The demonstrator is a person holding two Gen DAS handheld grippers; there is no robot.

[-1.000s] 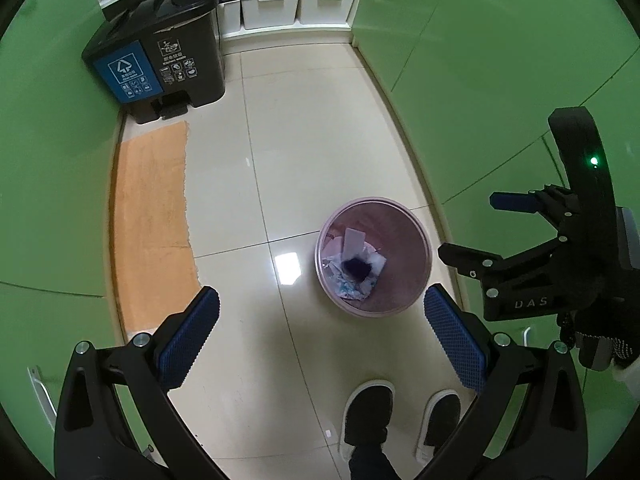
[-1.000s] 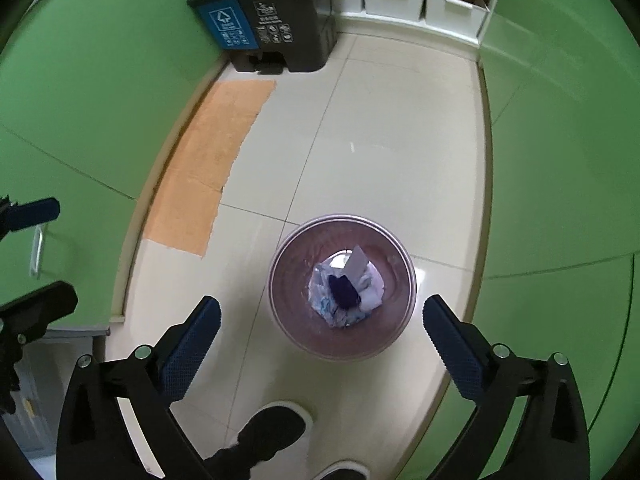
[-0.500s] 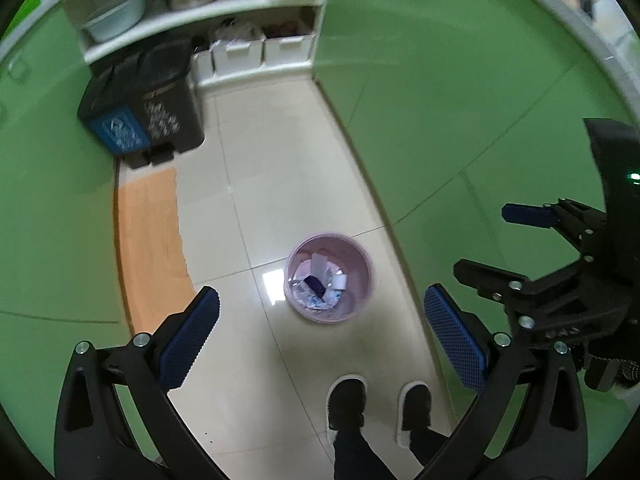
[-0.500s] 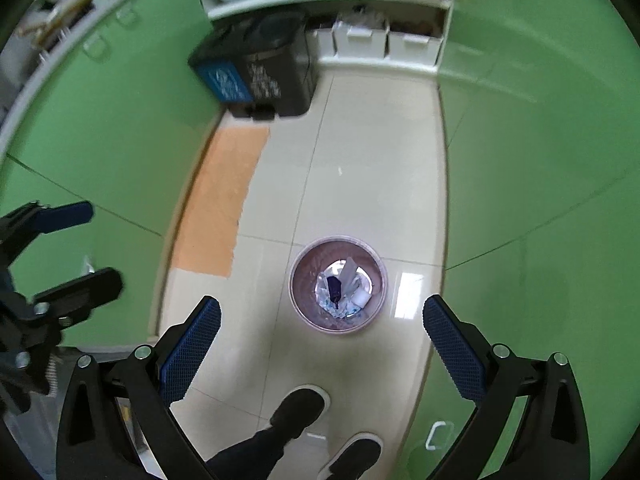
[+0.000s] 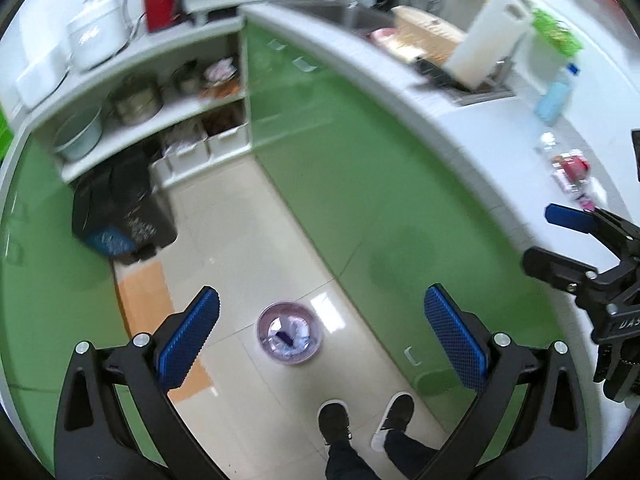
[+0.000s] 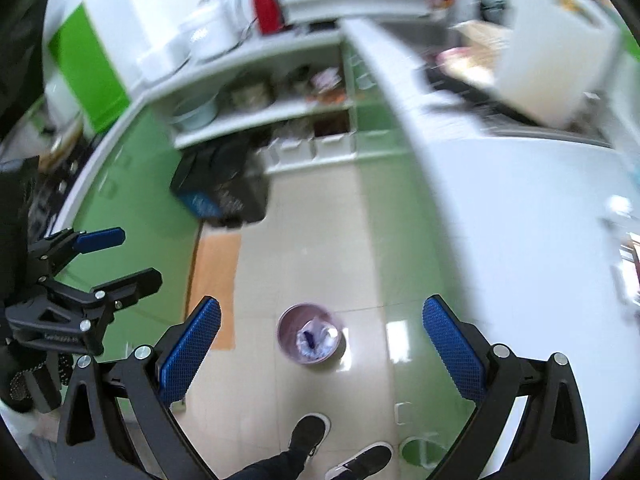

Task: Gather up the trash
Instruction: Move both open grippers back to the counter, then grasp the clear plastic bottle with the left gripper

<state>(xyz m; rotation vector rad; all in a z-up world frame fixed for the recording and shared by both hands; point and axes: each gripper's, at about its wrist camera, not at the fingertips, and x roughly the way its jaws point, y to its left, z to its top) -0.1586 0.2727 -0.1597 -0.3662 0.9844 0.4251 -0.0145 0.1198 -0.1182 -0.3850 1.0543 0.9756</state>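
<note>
A small pink waste basket [image 5: 289, 333] with crumpled paper and a dark scrap inside stands on the floor far below; it also shows in the right wrist view [image 6: 309, 335]. My left gripper [image 5: 320, 336] is open and empty, high above the basket. My right gripper [image 6: 320, 336] is open and empty too. The right gripper shows in the left wrist view [image 5: 576, 240] at the counter's edge. Wrappers and a crushed clear bottle [image 5: 570, 168] lie on the white counter [image 5: 460, 136] just beyond it. The left gripper shows in the right wrist view [image 6: 100, 260].
Green cabinets line both sides of the tiled aisle. A dark pedal bin [image 5: 124, 216] and an orange mat [image 5: 148, 300] are at the left. A white cutting board [image 5: 488, 48], a blue bottle [image 5: 554, 96] and a sink are on the counter. The person's shoes [image 5: 364, 416] are below.
Both grippers have risen far above the basket, from just over it to counter height. The countertop and shelves have come into view. Both stay open and empty.
</note>
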